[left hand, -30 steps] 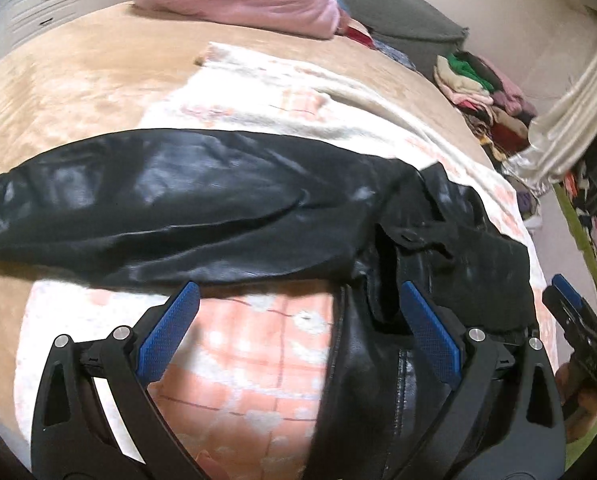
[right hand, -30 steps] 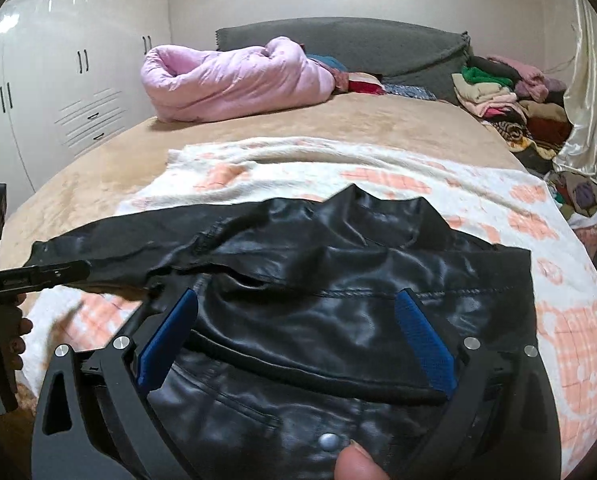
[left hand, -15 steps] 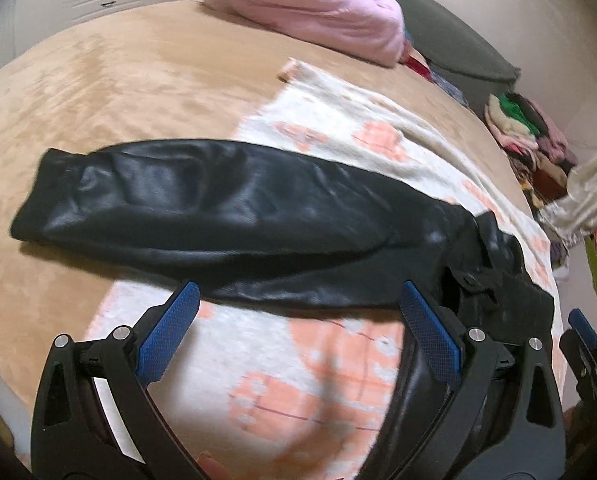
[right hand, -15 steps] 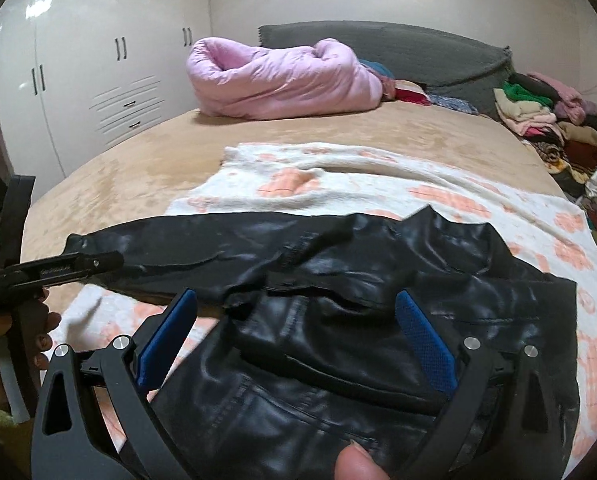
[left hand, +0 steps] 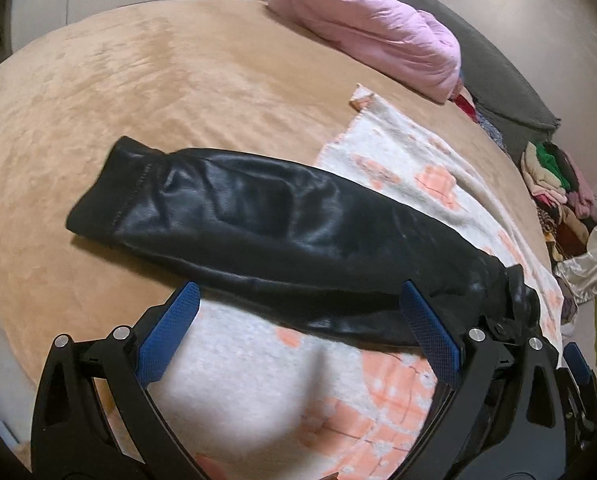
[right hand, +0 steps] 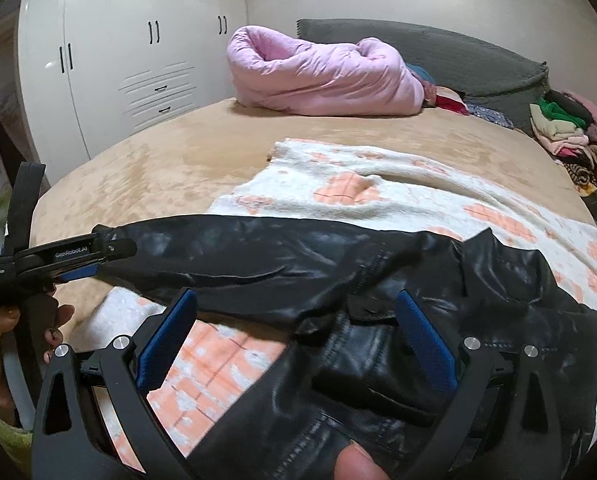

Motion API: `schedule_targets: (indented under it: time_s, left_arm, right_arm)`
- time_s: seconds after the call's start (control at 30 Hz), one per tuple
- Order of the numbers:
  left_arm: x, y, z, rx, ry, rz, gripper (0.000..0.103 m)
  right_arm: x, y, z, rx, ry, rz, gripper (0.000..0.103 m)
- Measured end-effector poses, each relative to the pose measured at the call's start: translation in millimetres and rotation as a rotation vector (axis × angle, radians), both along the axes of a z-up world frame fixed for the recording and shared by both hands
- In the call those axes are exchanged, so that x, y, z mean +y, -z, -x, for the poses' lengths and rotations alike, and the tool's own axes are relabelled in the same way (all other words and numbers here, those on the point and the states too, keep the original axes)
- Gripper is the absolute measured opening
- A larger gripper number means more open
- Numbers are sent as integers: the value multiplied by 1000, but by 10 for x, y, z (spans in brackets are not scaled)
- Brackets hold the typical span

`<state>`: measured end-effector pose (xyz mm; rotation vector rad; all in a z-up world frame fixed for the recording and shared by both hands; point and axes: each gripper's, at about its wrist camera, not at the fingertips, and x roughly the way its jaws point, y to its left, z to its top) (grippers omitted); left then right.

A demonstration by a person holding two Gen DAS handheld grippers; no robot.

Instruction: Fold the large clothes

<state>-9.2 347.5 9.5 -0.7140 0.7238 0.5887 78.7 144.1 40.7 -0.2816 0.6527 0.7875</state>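
A black leather jacket lies on a white and orange blanket on the bed. Its one sleeve stretches out flat to the left, cuff on the tan bedspread. My left gripper is open and empty, just short of the sleeve's near edge; it also shows in the right wrist view beside the cuff end. My right gripper is open and empty, hovering over the jacket's shoulder and body.
A rolled pink duvet and a grey headboard cushion lie at the far end of the bed. A pile of clothes sits at the far right. White wardrobes stand to the left. The tan bedspread spreads left of the sleeve.
Both grippers have moved left along the jacket. The left one now faces the sleeve and its cuff; the right one now sits over the shoulder rather than the body's middle.
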Motion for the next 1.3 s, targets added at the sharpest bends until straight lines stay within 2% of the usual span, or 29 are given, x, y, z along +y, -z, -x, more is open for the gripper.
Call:
schedule_targets:
  time_s: [0.23, 0.47, 0.67, 0.73, 0.8, 0.83, 0.87, 0.9, 0.93, 1.03, 1.2, 1.3]
  left_arm:
    - [212, 82, 78, -3, -51, 30, 94]
    - [510, 272, 181, -9, -143, 83, 94]
    - [721, 559, 214, -60, -170, 201, 92]
    - [739, 549, 213, -72, -175, 185, 77]
    - [755, 544, 213, -67, -179, 173, 52]
    - [764, 549, 218, -65, -181, 169, 45]
    - [775, 554, 217, -70, -179, 169, 23]
    - [784, 561, 215, -86, -170, 180, 17]
    - [788, 561, 211, -90, -169, 181, 16]
    - [733, 445, 188, -113, -157, 122, 8]
    - [603, 62, 166, -223, -119, 48, 3]
    - [441, -198, 121, -258, -91, -31, 1]
  right_arm:
    - [239, 16, 18, 28, -40, -8, 99]
    - [339, 87, 125, 51, -63, -25, 99]
    - [231, 121, 183, 54, -48, -26, 99]
    - [159, 131, 175, 62, -30, -34, 99]
    - [87, 137, 165, 73, -12, -45, 99]
    - [37, 138, 156, 77, -2, -53, 99]
    - [-8, 138, 146, 80, 7, -57, 99]
    - [-39, 138, 137, 81, 13, -60, 99]
    - [-87, 137, 127, 80, 24, -65, 99]
    - [-218, 124, 92, 85, 58, -87, 99]
    - [-466, 139, 34, 93, 114, -118, 98]
    - [-584, 170, -6, 96, 150, -113, 98]
